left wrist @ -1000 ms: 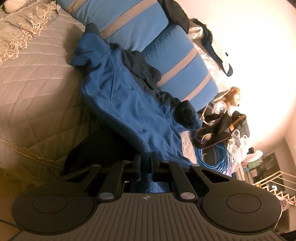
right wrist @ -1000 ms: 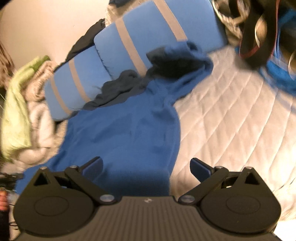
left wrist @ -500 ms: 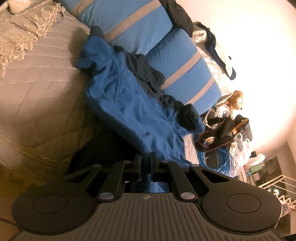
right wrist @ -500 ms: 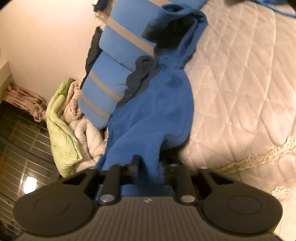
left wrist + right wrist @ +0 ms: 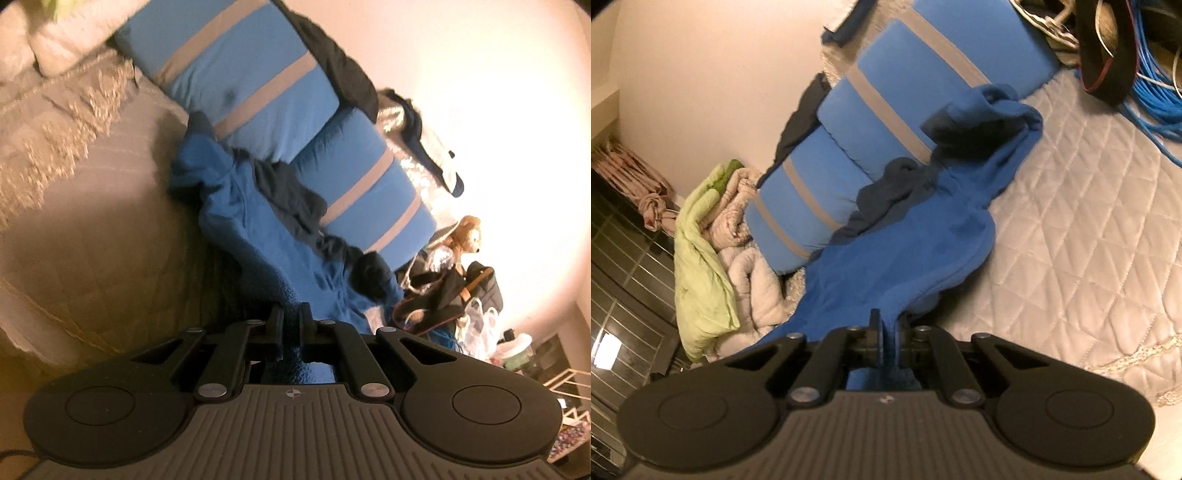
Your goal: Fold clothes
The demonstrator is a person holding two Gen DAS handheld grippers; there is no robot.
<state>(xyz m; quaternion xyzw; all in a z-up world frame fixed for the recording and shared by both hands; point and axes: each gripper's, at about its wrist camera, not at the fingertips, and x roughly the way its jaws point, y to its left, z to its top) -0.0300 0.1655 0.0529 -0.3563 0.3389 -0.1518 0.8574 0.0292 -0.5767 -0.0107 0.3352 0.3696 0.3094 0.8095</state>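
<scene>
Left wrist: one fleece (image 5: 266, 243), two pillows (image 5: 255, 85).

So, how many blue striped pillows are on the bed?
2. One pillow lies nearer the blue cables, with the fleece's sleeve draped on it. The other pillow lies end to end with it, beside the green blanket. More may be hidden.

blurred: fringed throw (image 5: 62, 136) | hidden: fleece (image 5: 897, 258) hem behind fingers (image 5: 875, 332)
</scene>
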